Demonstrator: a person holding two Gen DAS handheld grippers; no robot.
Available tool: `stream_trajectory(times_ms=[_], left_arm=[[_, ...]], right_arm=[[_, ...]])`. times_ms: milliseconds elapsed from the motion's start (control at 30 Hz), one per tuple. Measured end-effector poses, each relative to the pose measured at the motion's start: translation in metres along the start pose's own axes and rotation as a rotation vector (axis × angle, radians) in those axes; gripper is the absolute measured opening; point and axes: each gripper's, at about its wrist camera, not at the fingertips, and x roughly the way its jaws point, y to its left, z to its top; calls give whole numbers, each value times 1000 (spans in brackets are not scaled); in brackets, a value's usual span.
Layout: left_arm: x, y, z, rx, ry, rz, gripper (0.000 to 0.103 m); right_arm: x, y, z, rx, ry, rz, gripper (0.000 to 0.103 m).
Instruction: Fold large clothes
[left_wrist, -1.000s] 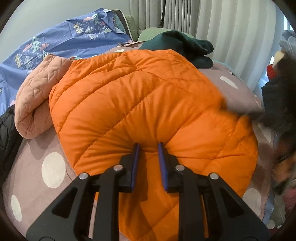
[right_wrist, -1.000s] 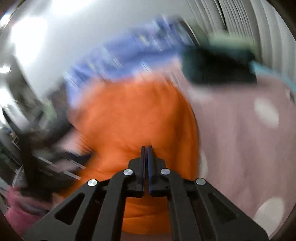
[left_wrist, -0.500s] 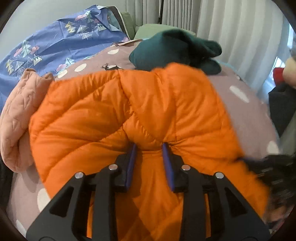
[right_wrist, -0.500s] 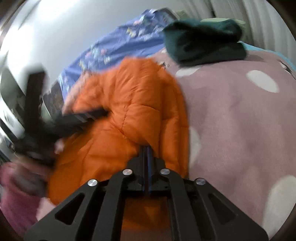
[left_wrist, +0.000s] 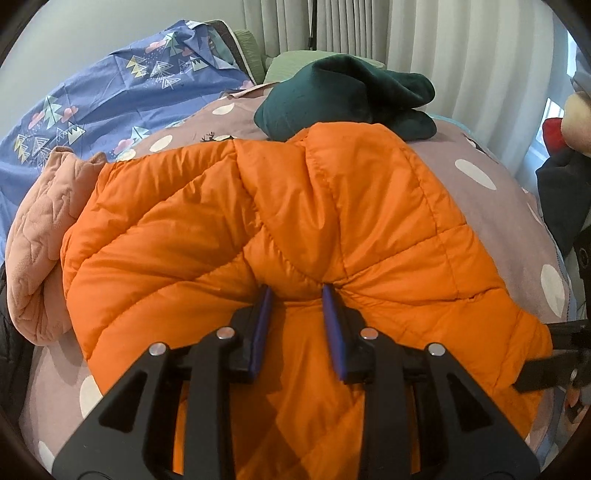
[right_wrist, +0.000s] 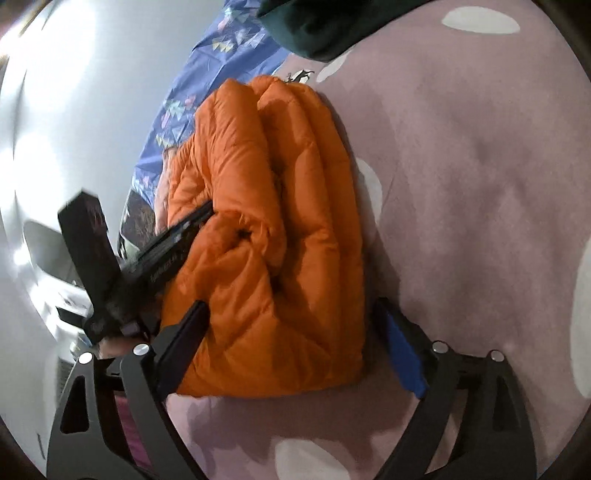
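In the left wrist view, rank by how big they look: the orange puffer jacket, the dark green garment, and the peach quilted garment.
1. orange puffer jacket, by far the largest, though nearest the camera.
2 and 3. dark green garment and peach quilted garment look about alike; both are partly hidden, so I will not rank them.

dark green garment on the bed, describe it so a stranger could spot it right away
On the mauve polka-dot bedspread, look past the orange puffer jacket toward the white curtains. The dark green garment lies crumpled there, the only plain, unquilted dark piece.

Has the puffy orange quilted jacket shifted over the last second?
Yes. The orange jacket has slid toward the camera, uncovering the dark green garment and more dotted mauve bedspread behind it.
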Motion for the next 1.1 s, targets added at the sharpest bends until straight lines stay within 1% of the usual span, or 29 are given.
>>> stream_trajectory(times_ms=[133, 167, 200, 233, 267, 367, 467, 733, 767, 833, 867, 900, 933, 967, 1000, 1067, 1100], left_arm=[[1, 1, 0, -14, 3, -14, 29], [1, 2, 0, -14, 4, -15, 29], [1, 2, 0, -15, 3, -16, 29], [1, 3, 0, -17, 3, -20, 29], [1, 3, 0, -22, 2, -24, 29], [1, 7, 0, -30, 3, -39, 29], [3, 7, 0, -28, 3, -40, 29], [-2, 9, 2, -48, -15, -55, 30], [-6, 10, 3, -58, -22, -58, 32], [-23, 20, 3, -115, -47, -95, 53], [-36, 29, 3, -154, -86, -102, 72], [-46, 36, 1, -176, -122, -87, 80], [-60, 47, -1, -197, -167, -47, 80], [-68, 57, -3, -211, -185, -23, 82], [-72, 65, -6, -225, -188, -13, 85], [-71, 89, -15, -295, -159, -8, 87], [-67, 99, -21, -338, -137, -20, 87]], right_arm=[[13, 5, 9, 2, -4, 2, 92], [17, 7, 10, -11, -6, -1, 89], [19, 8, 13, -21, -8, -8, 84], [20, 9, 13, -30, -9, -23, 71], [23, 8, 11, -32, -4, -27, 60], [23, 1, 11, -22, -9, -21, 48], [22, 0, 6, -46, -21, -37, 46], [29, 4, 0, -93, -46, -71, 46], [30, 4, 0, -99, -49, -75, 46], [32, 6, -4, -114, -56, -87, 46], [33, 7, -4, -118, -59, -90, 46], [33, 7, -5, -124, -61, -93, 46], [33, 6, -5, -127, -62, -94, 46], [33, 6, -6, -129, -63, -93, 46], [33, 5, -6, -132, -65, -91, 46], [33, 4, -8, -141, -72, -92, 46], [34, 5, -9, -149, -78, -95, 46]])
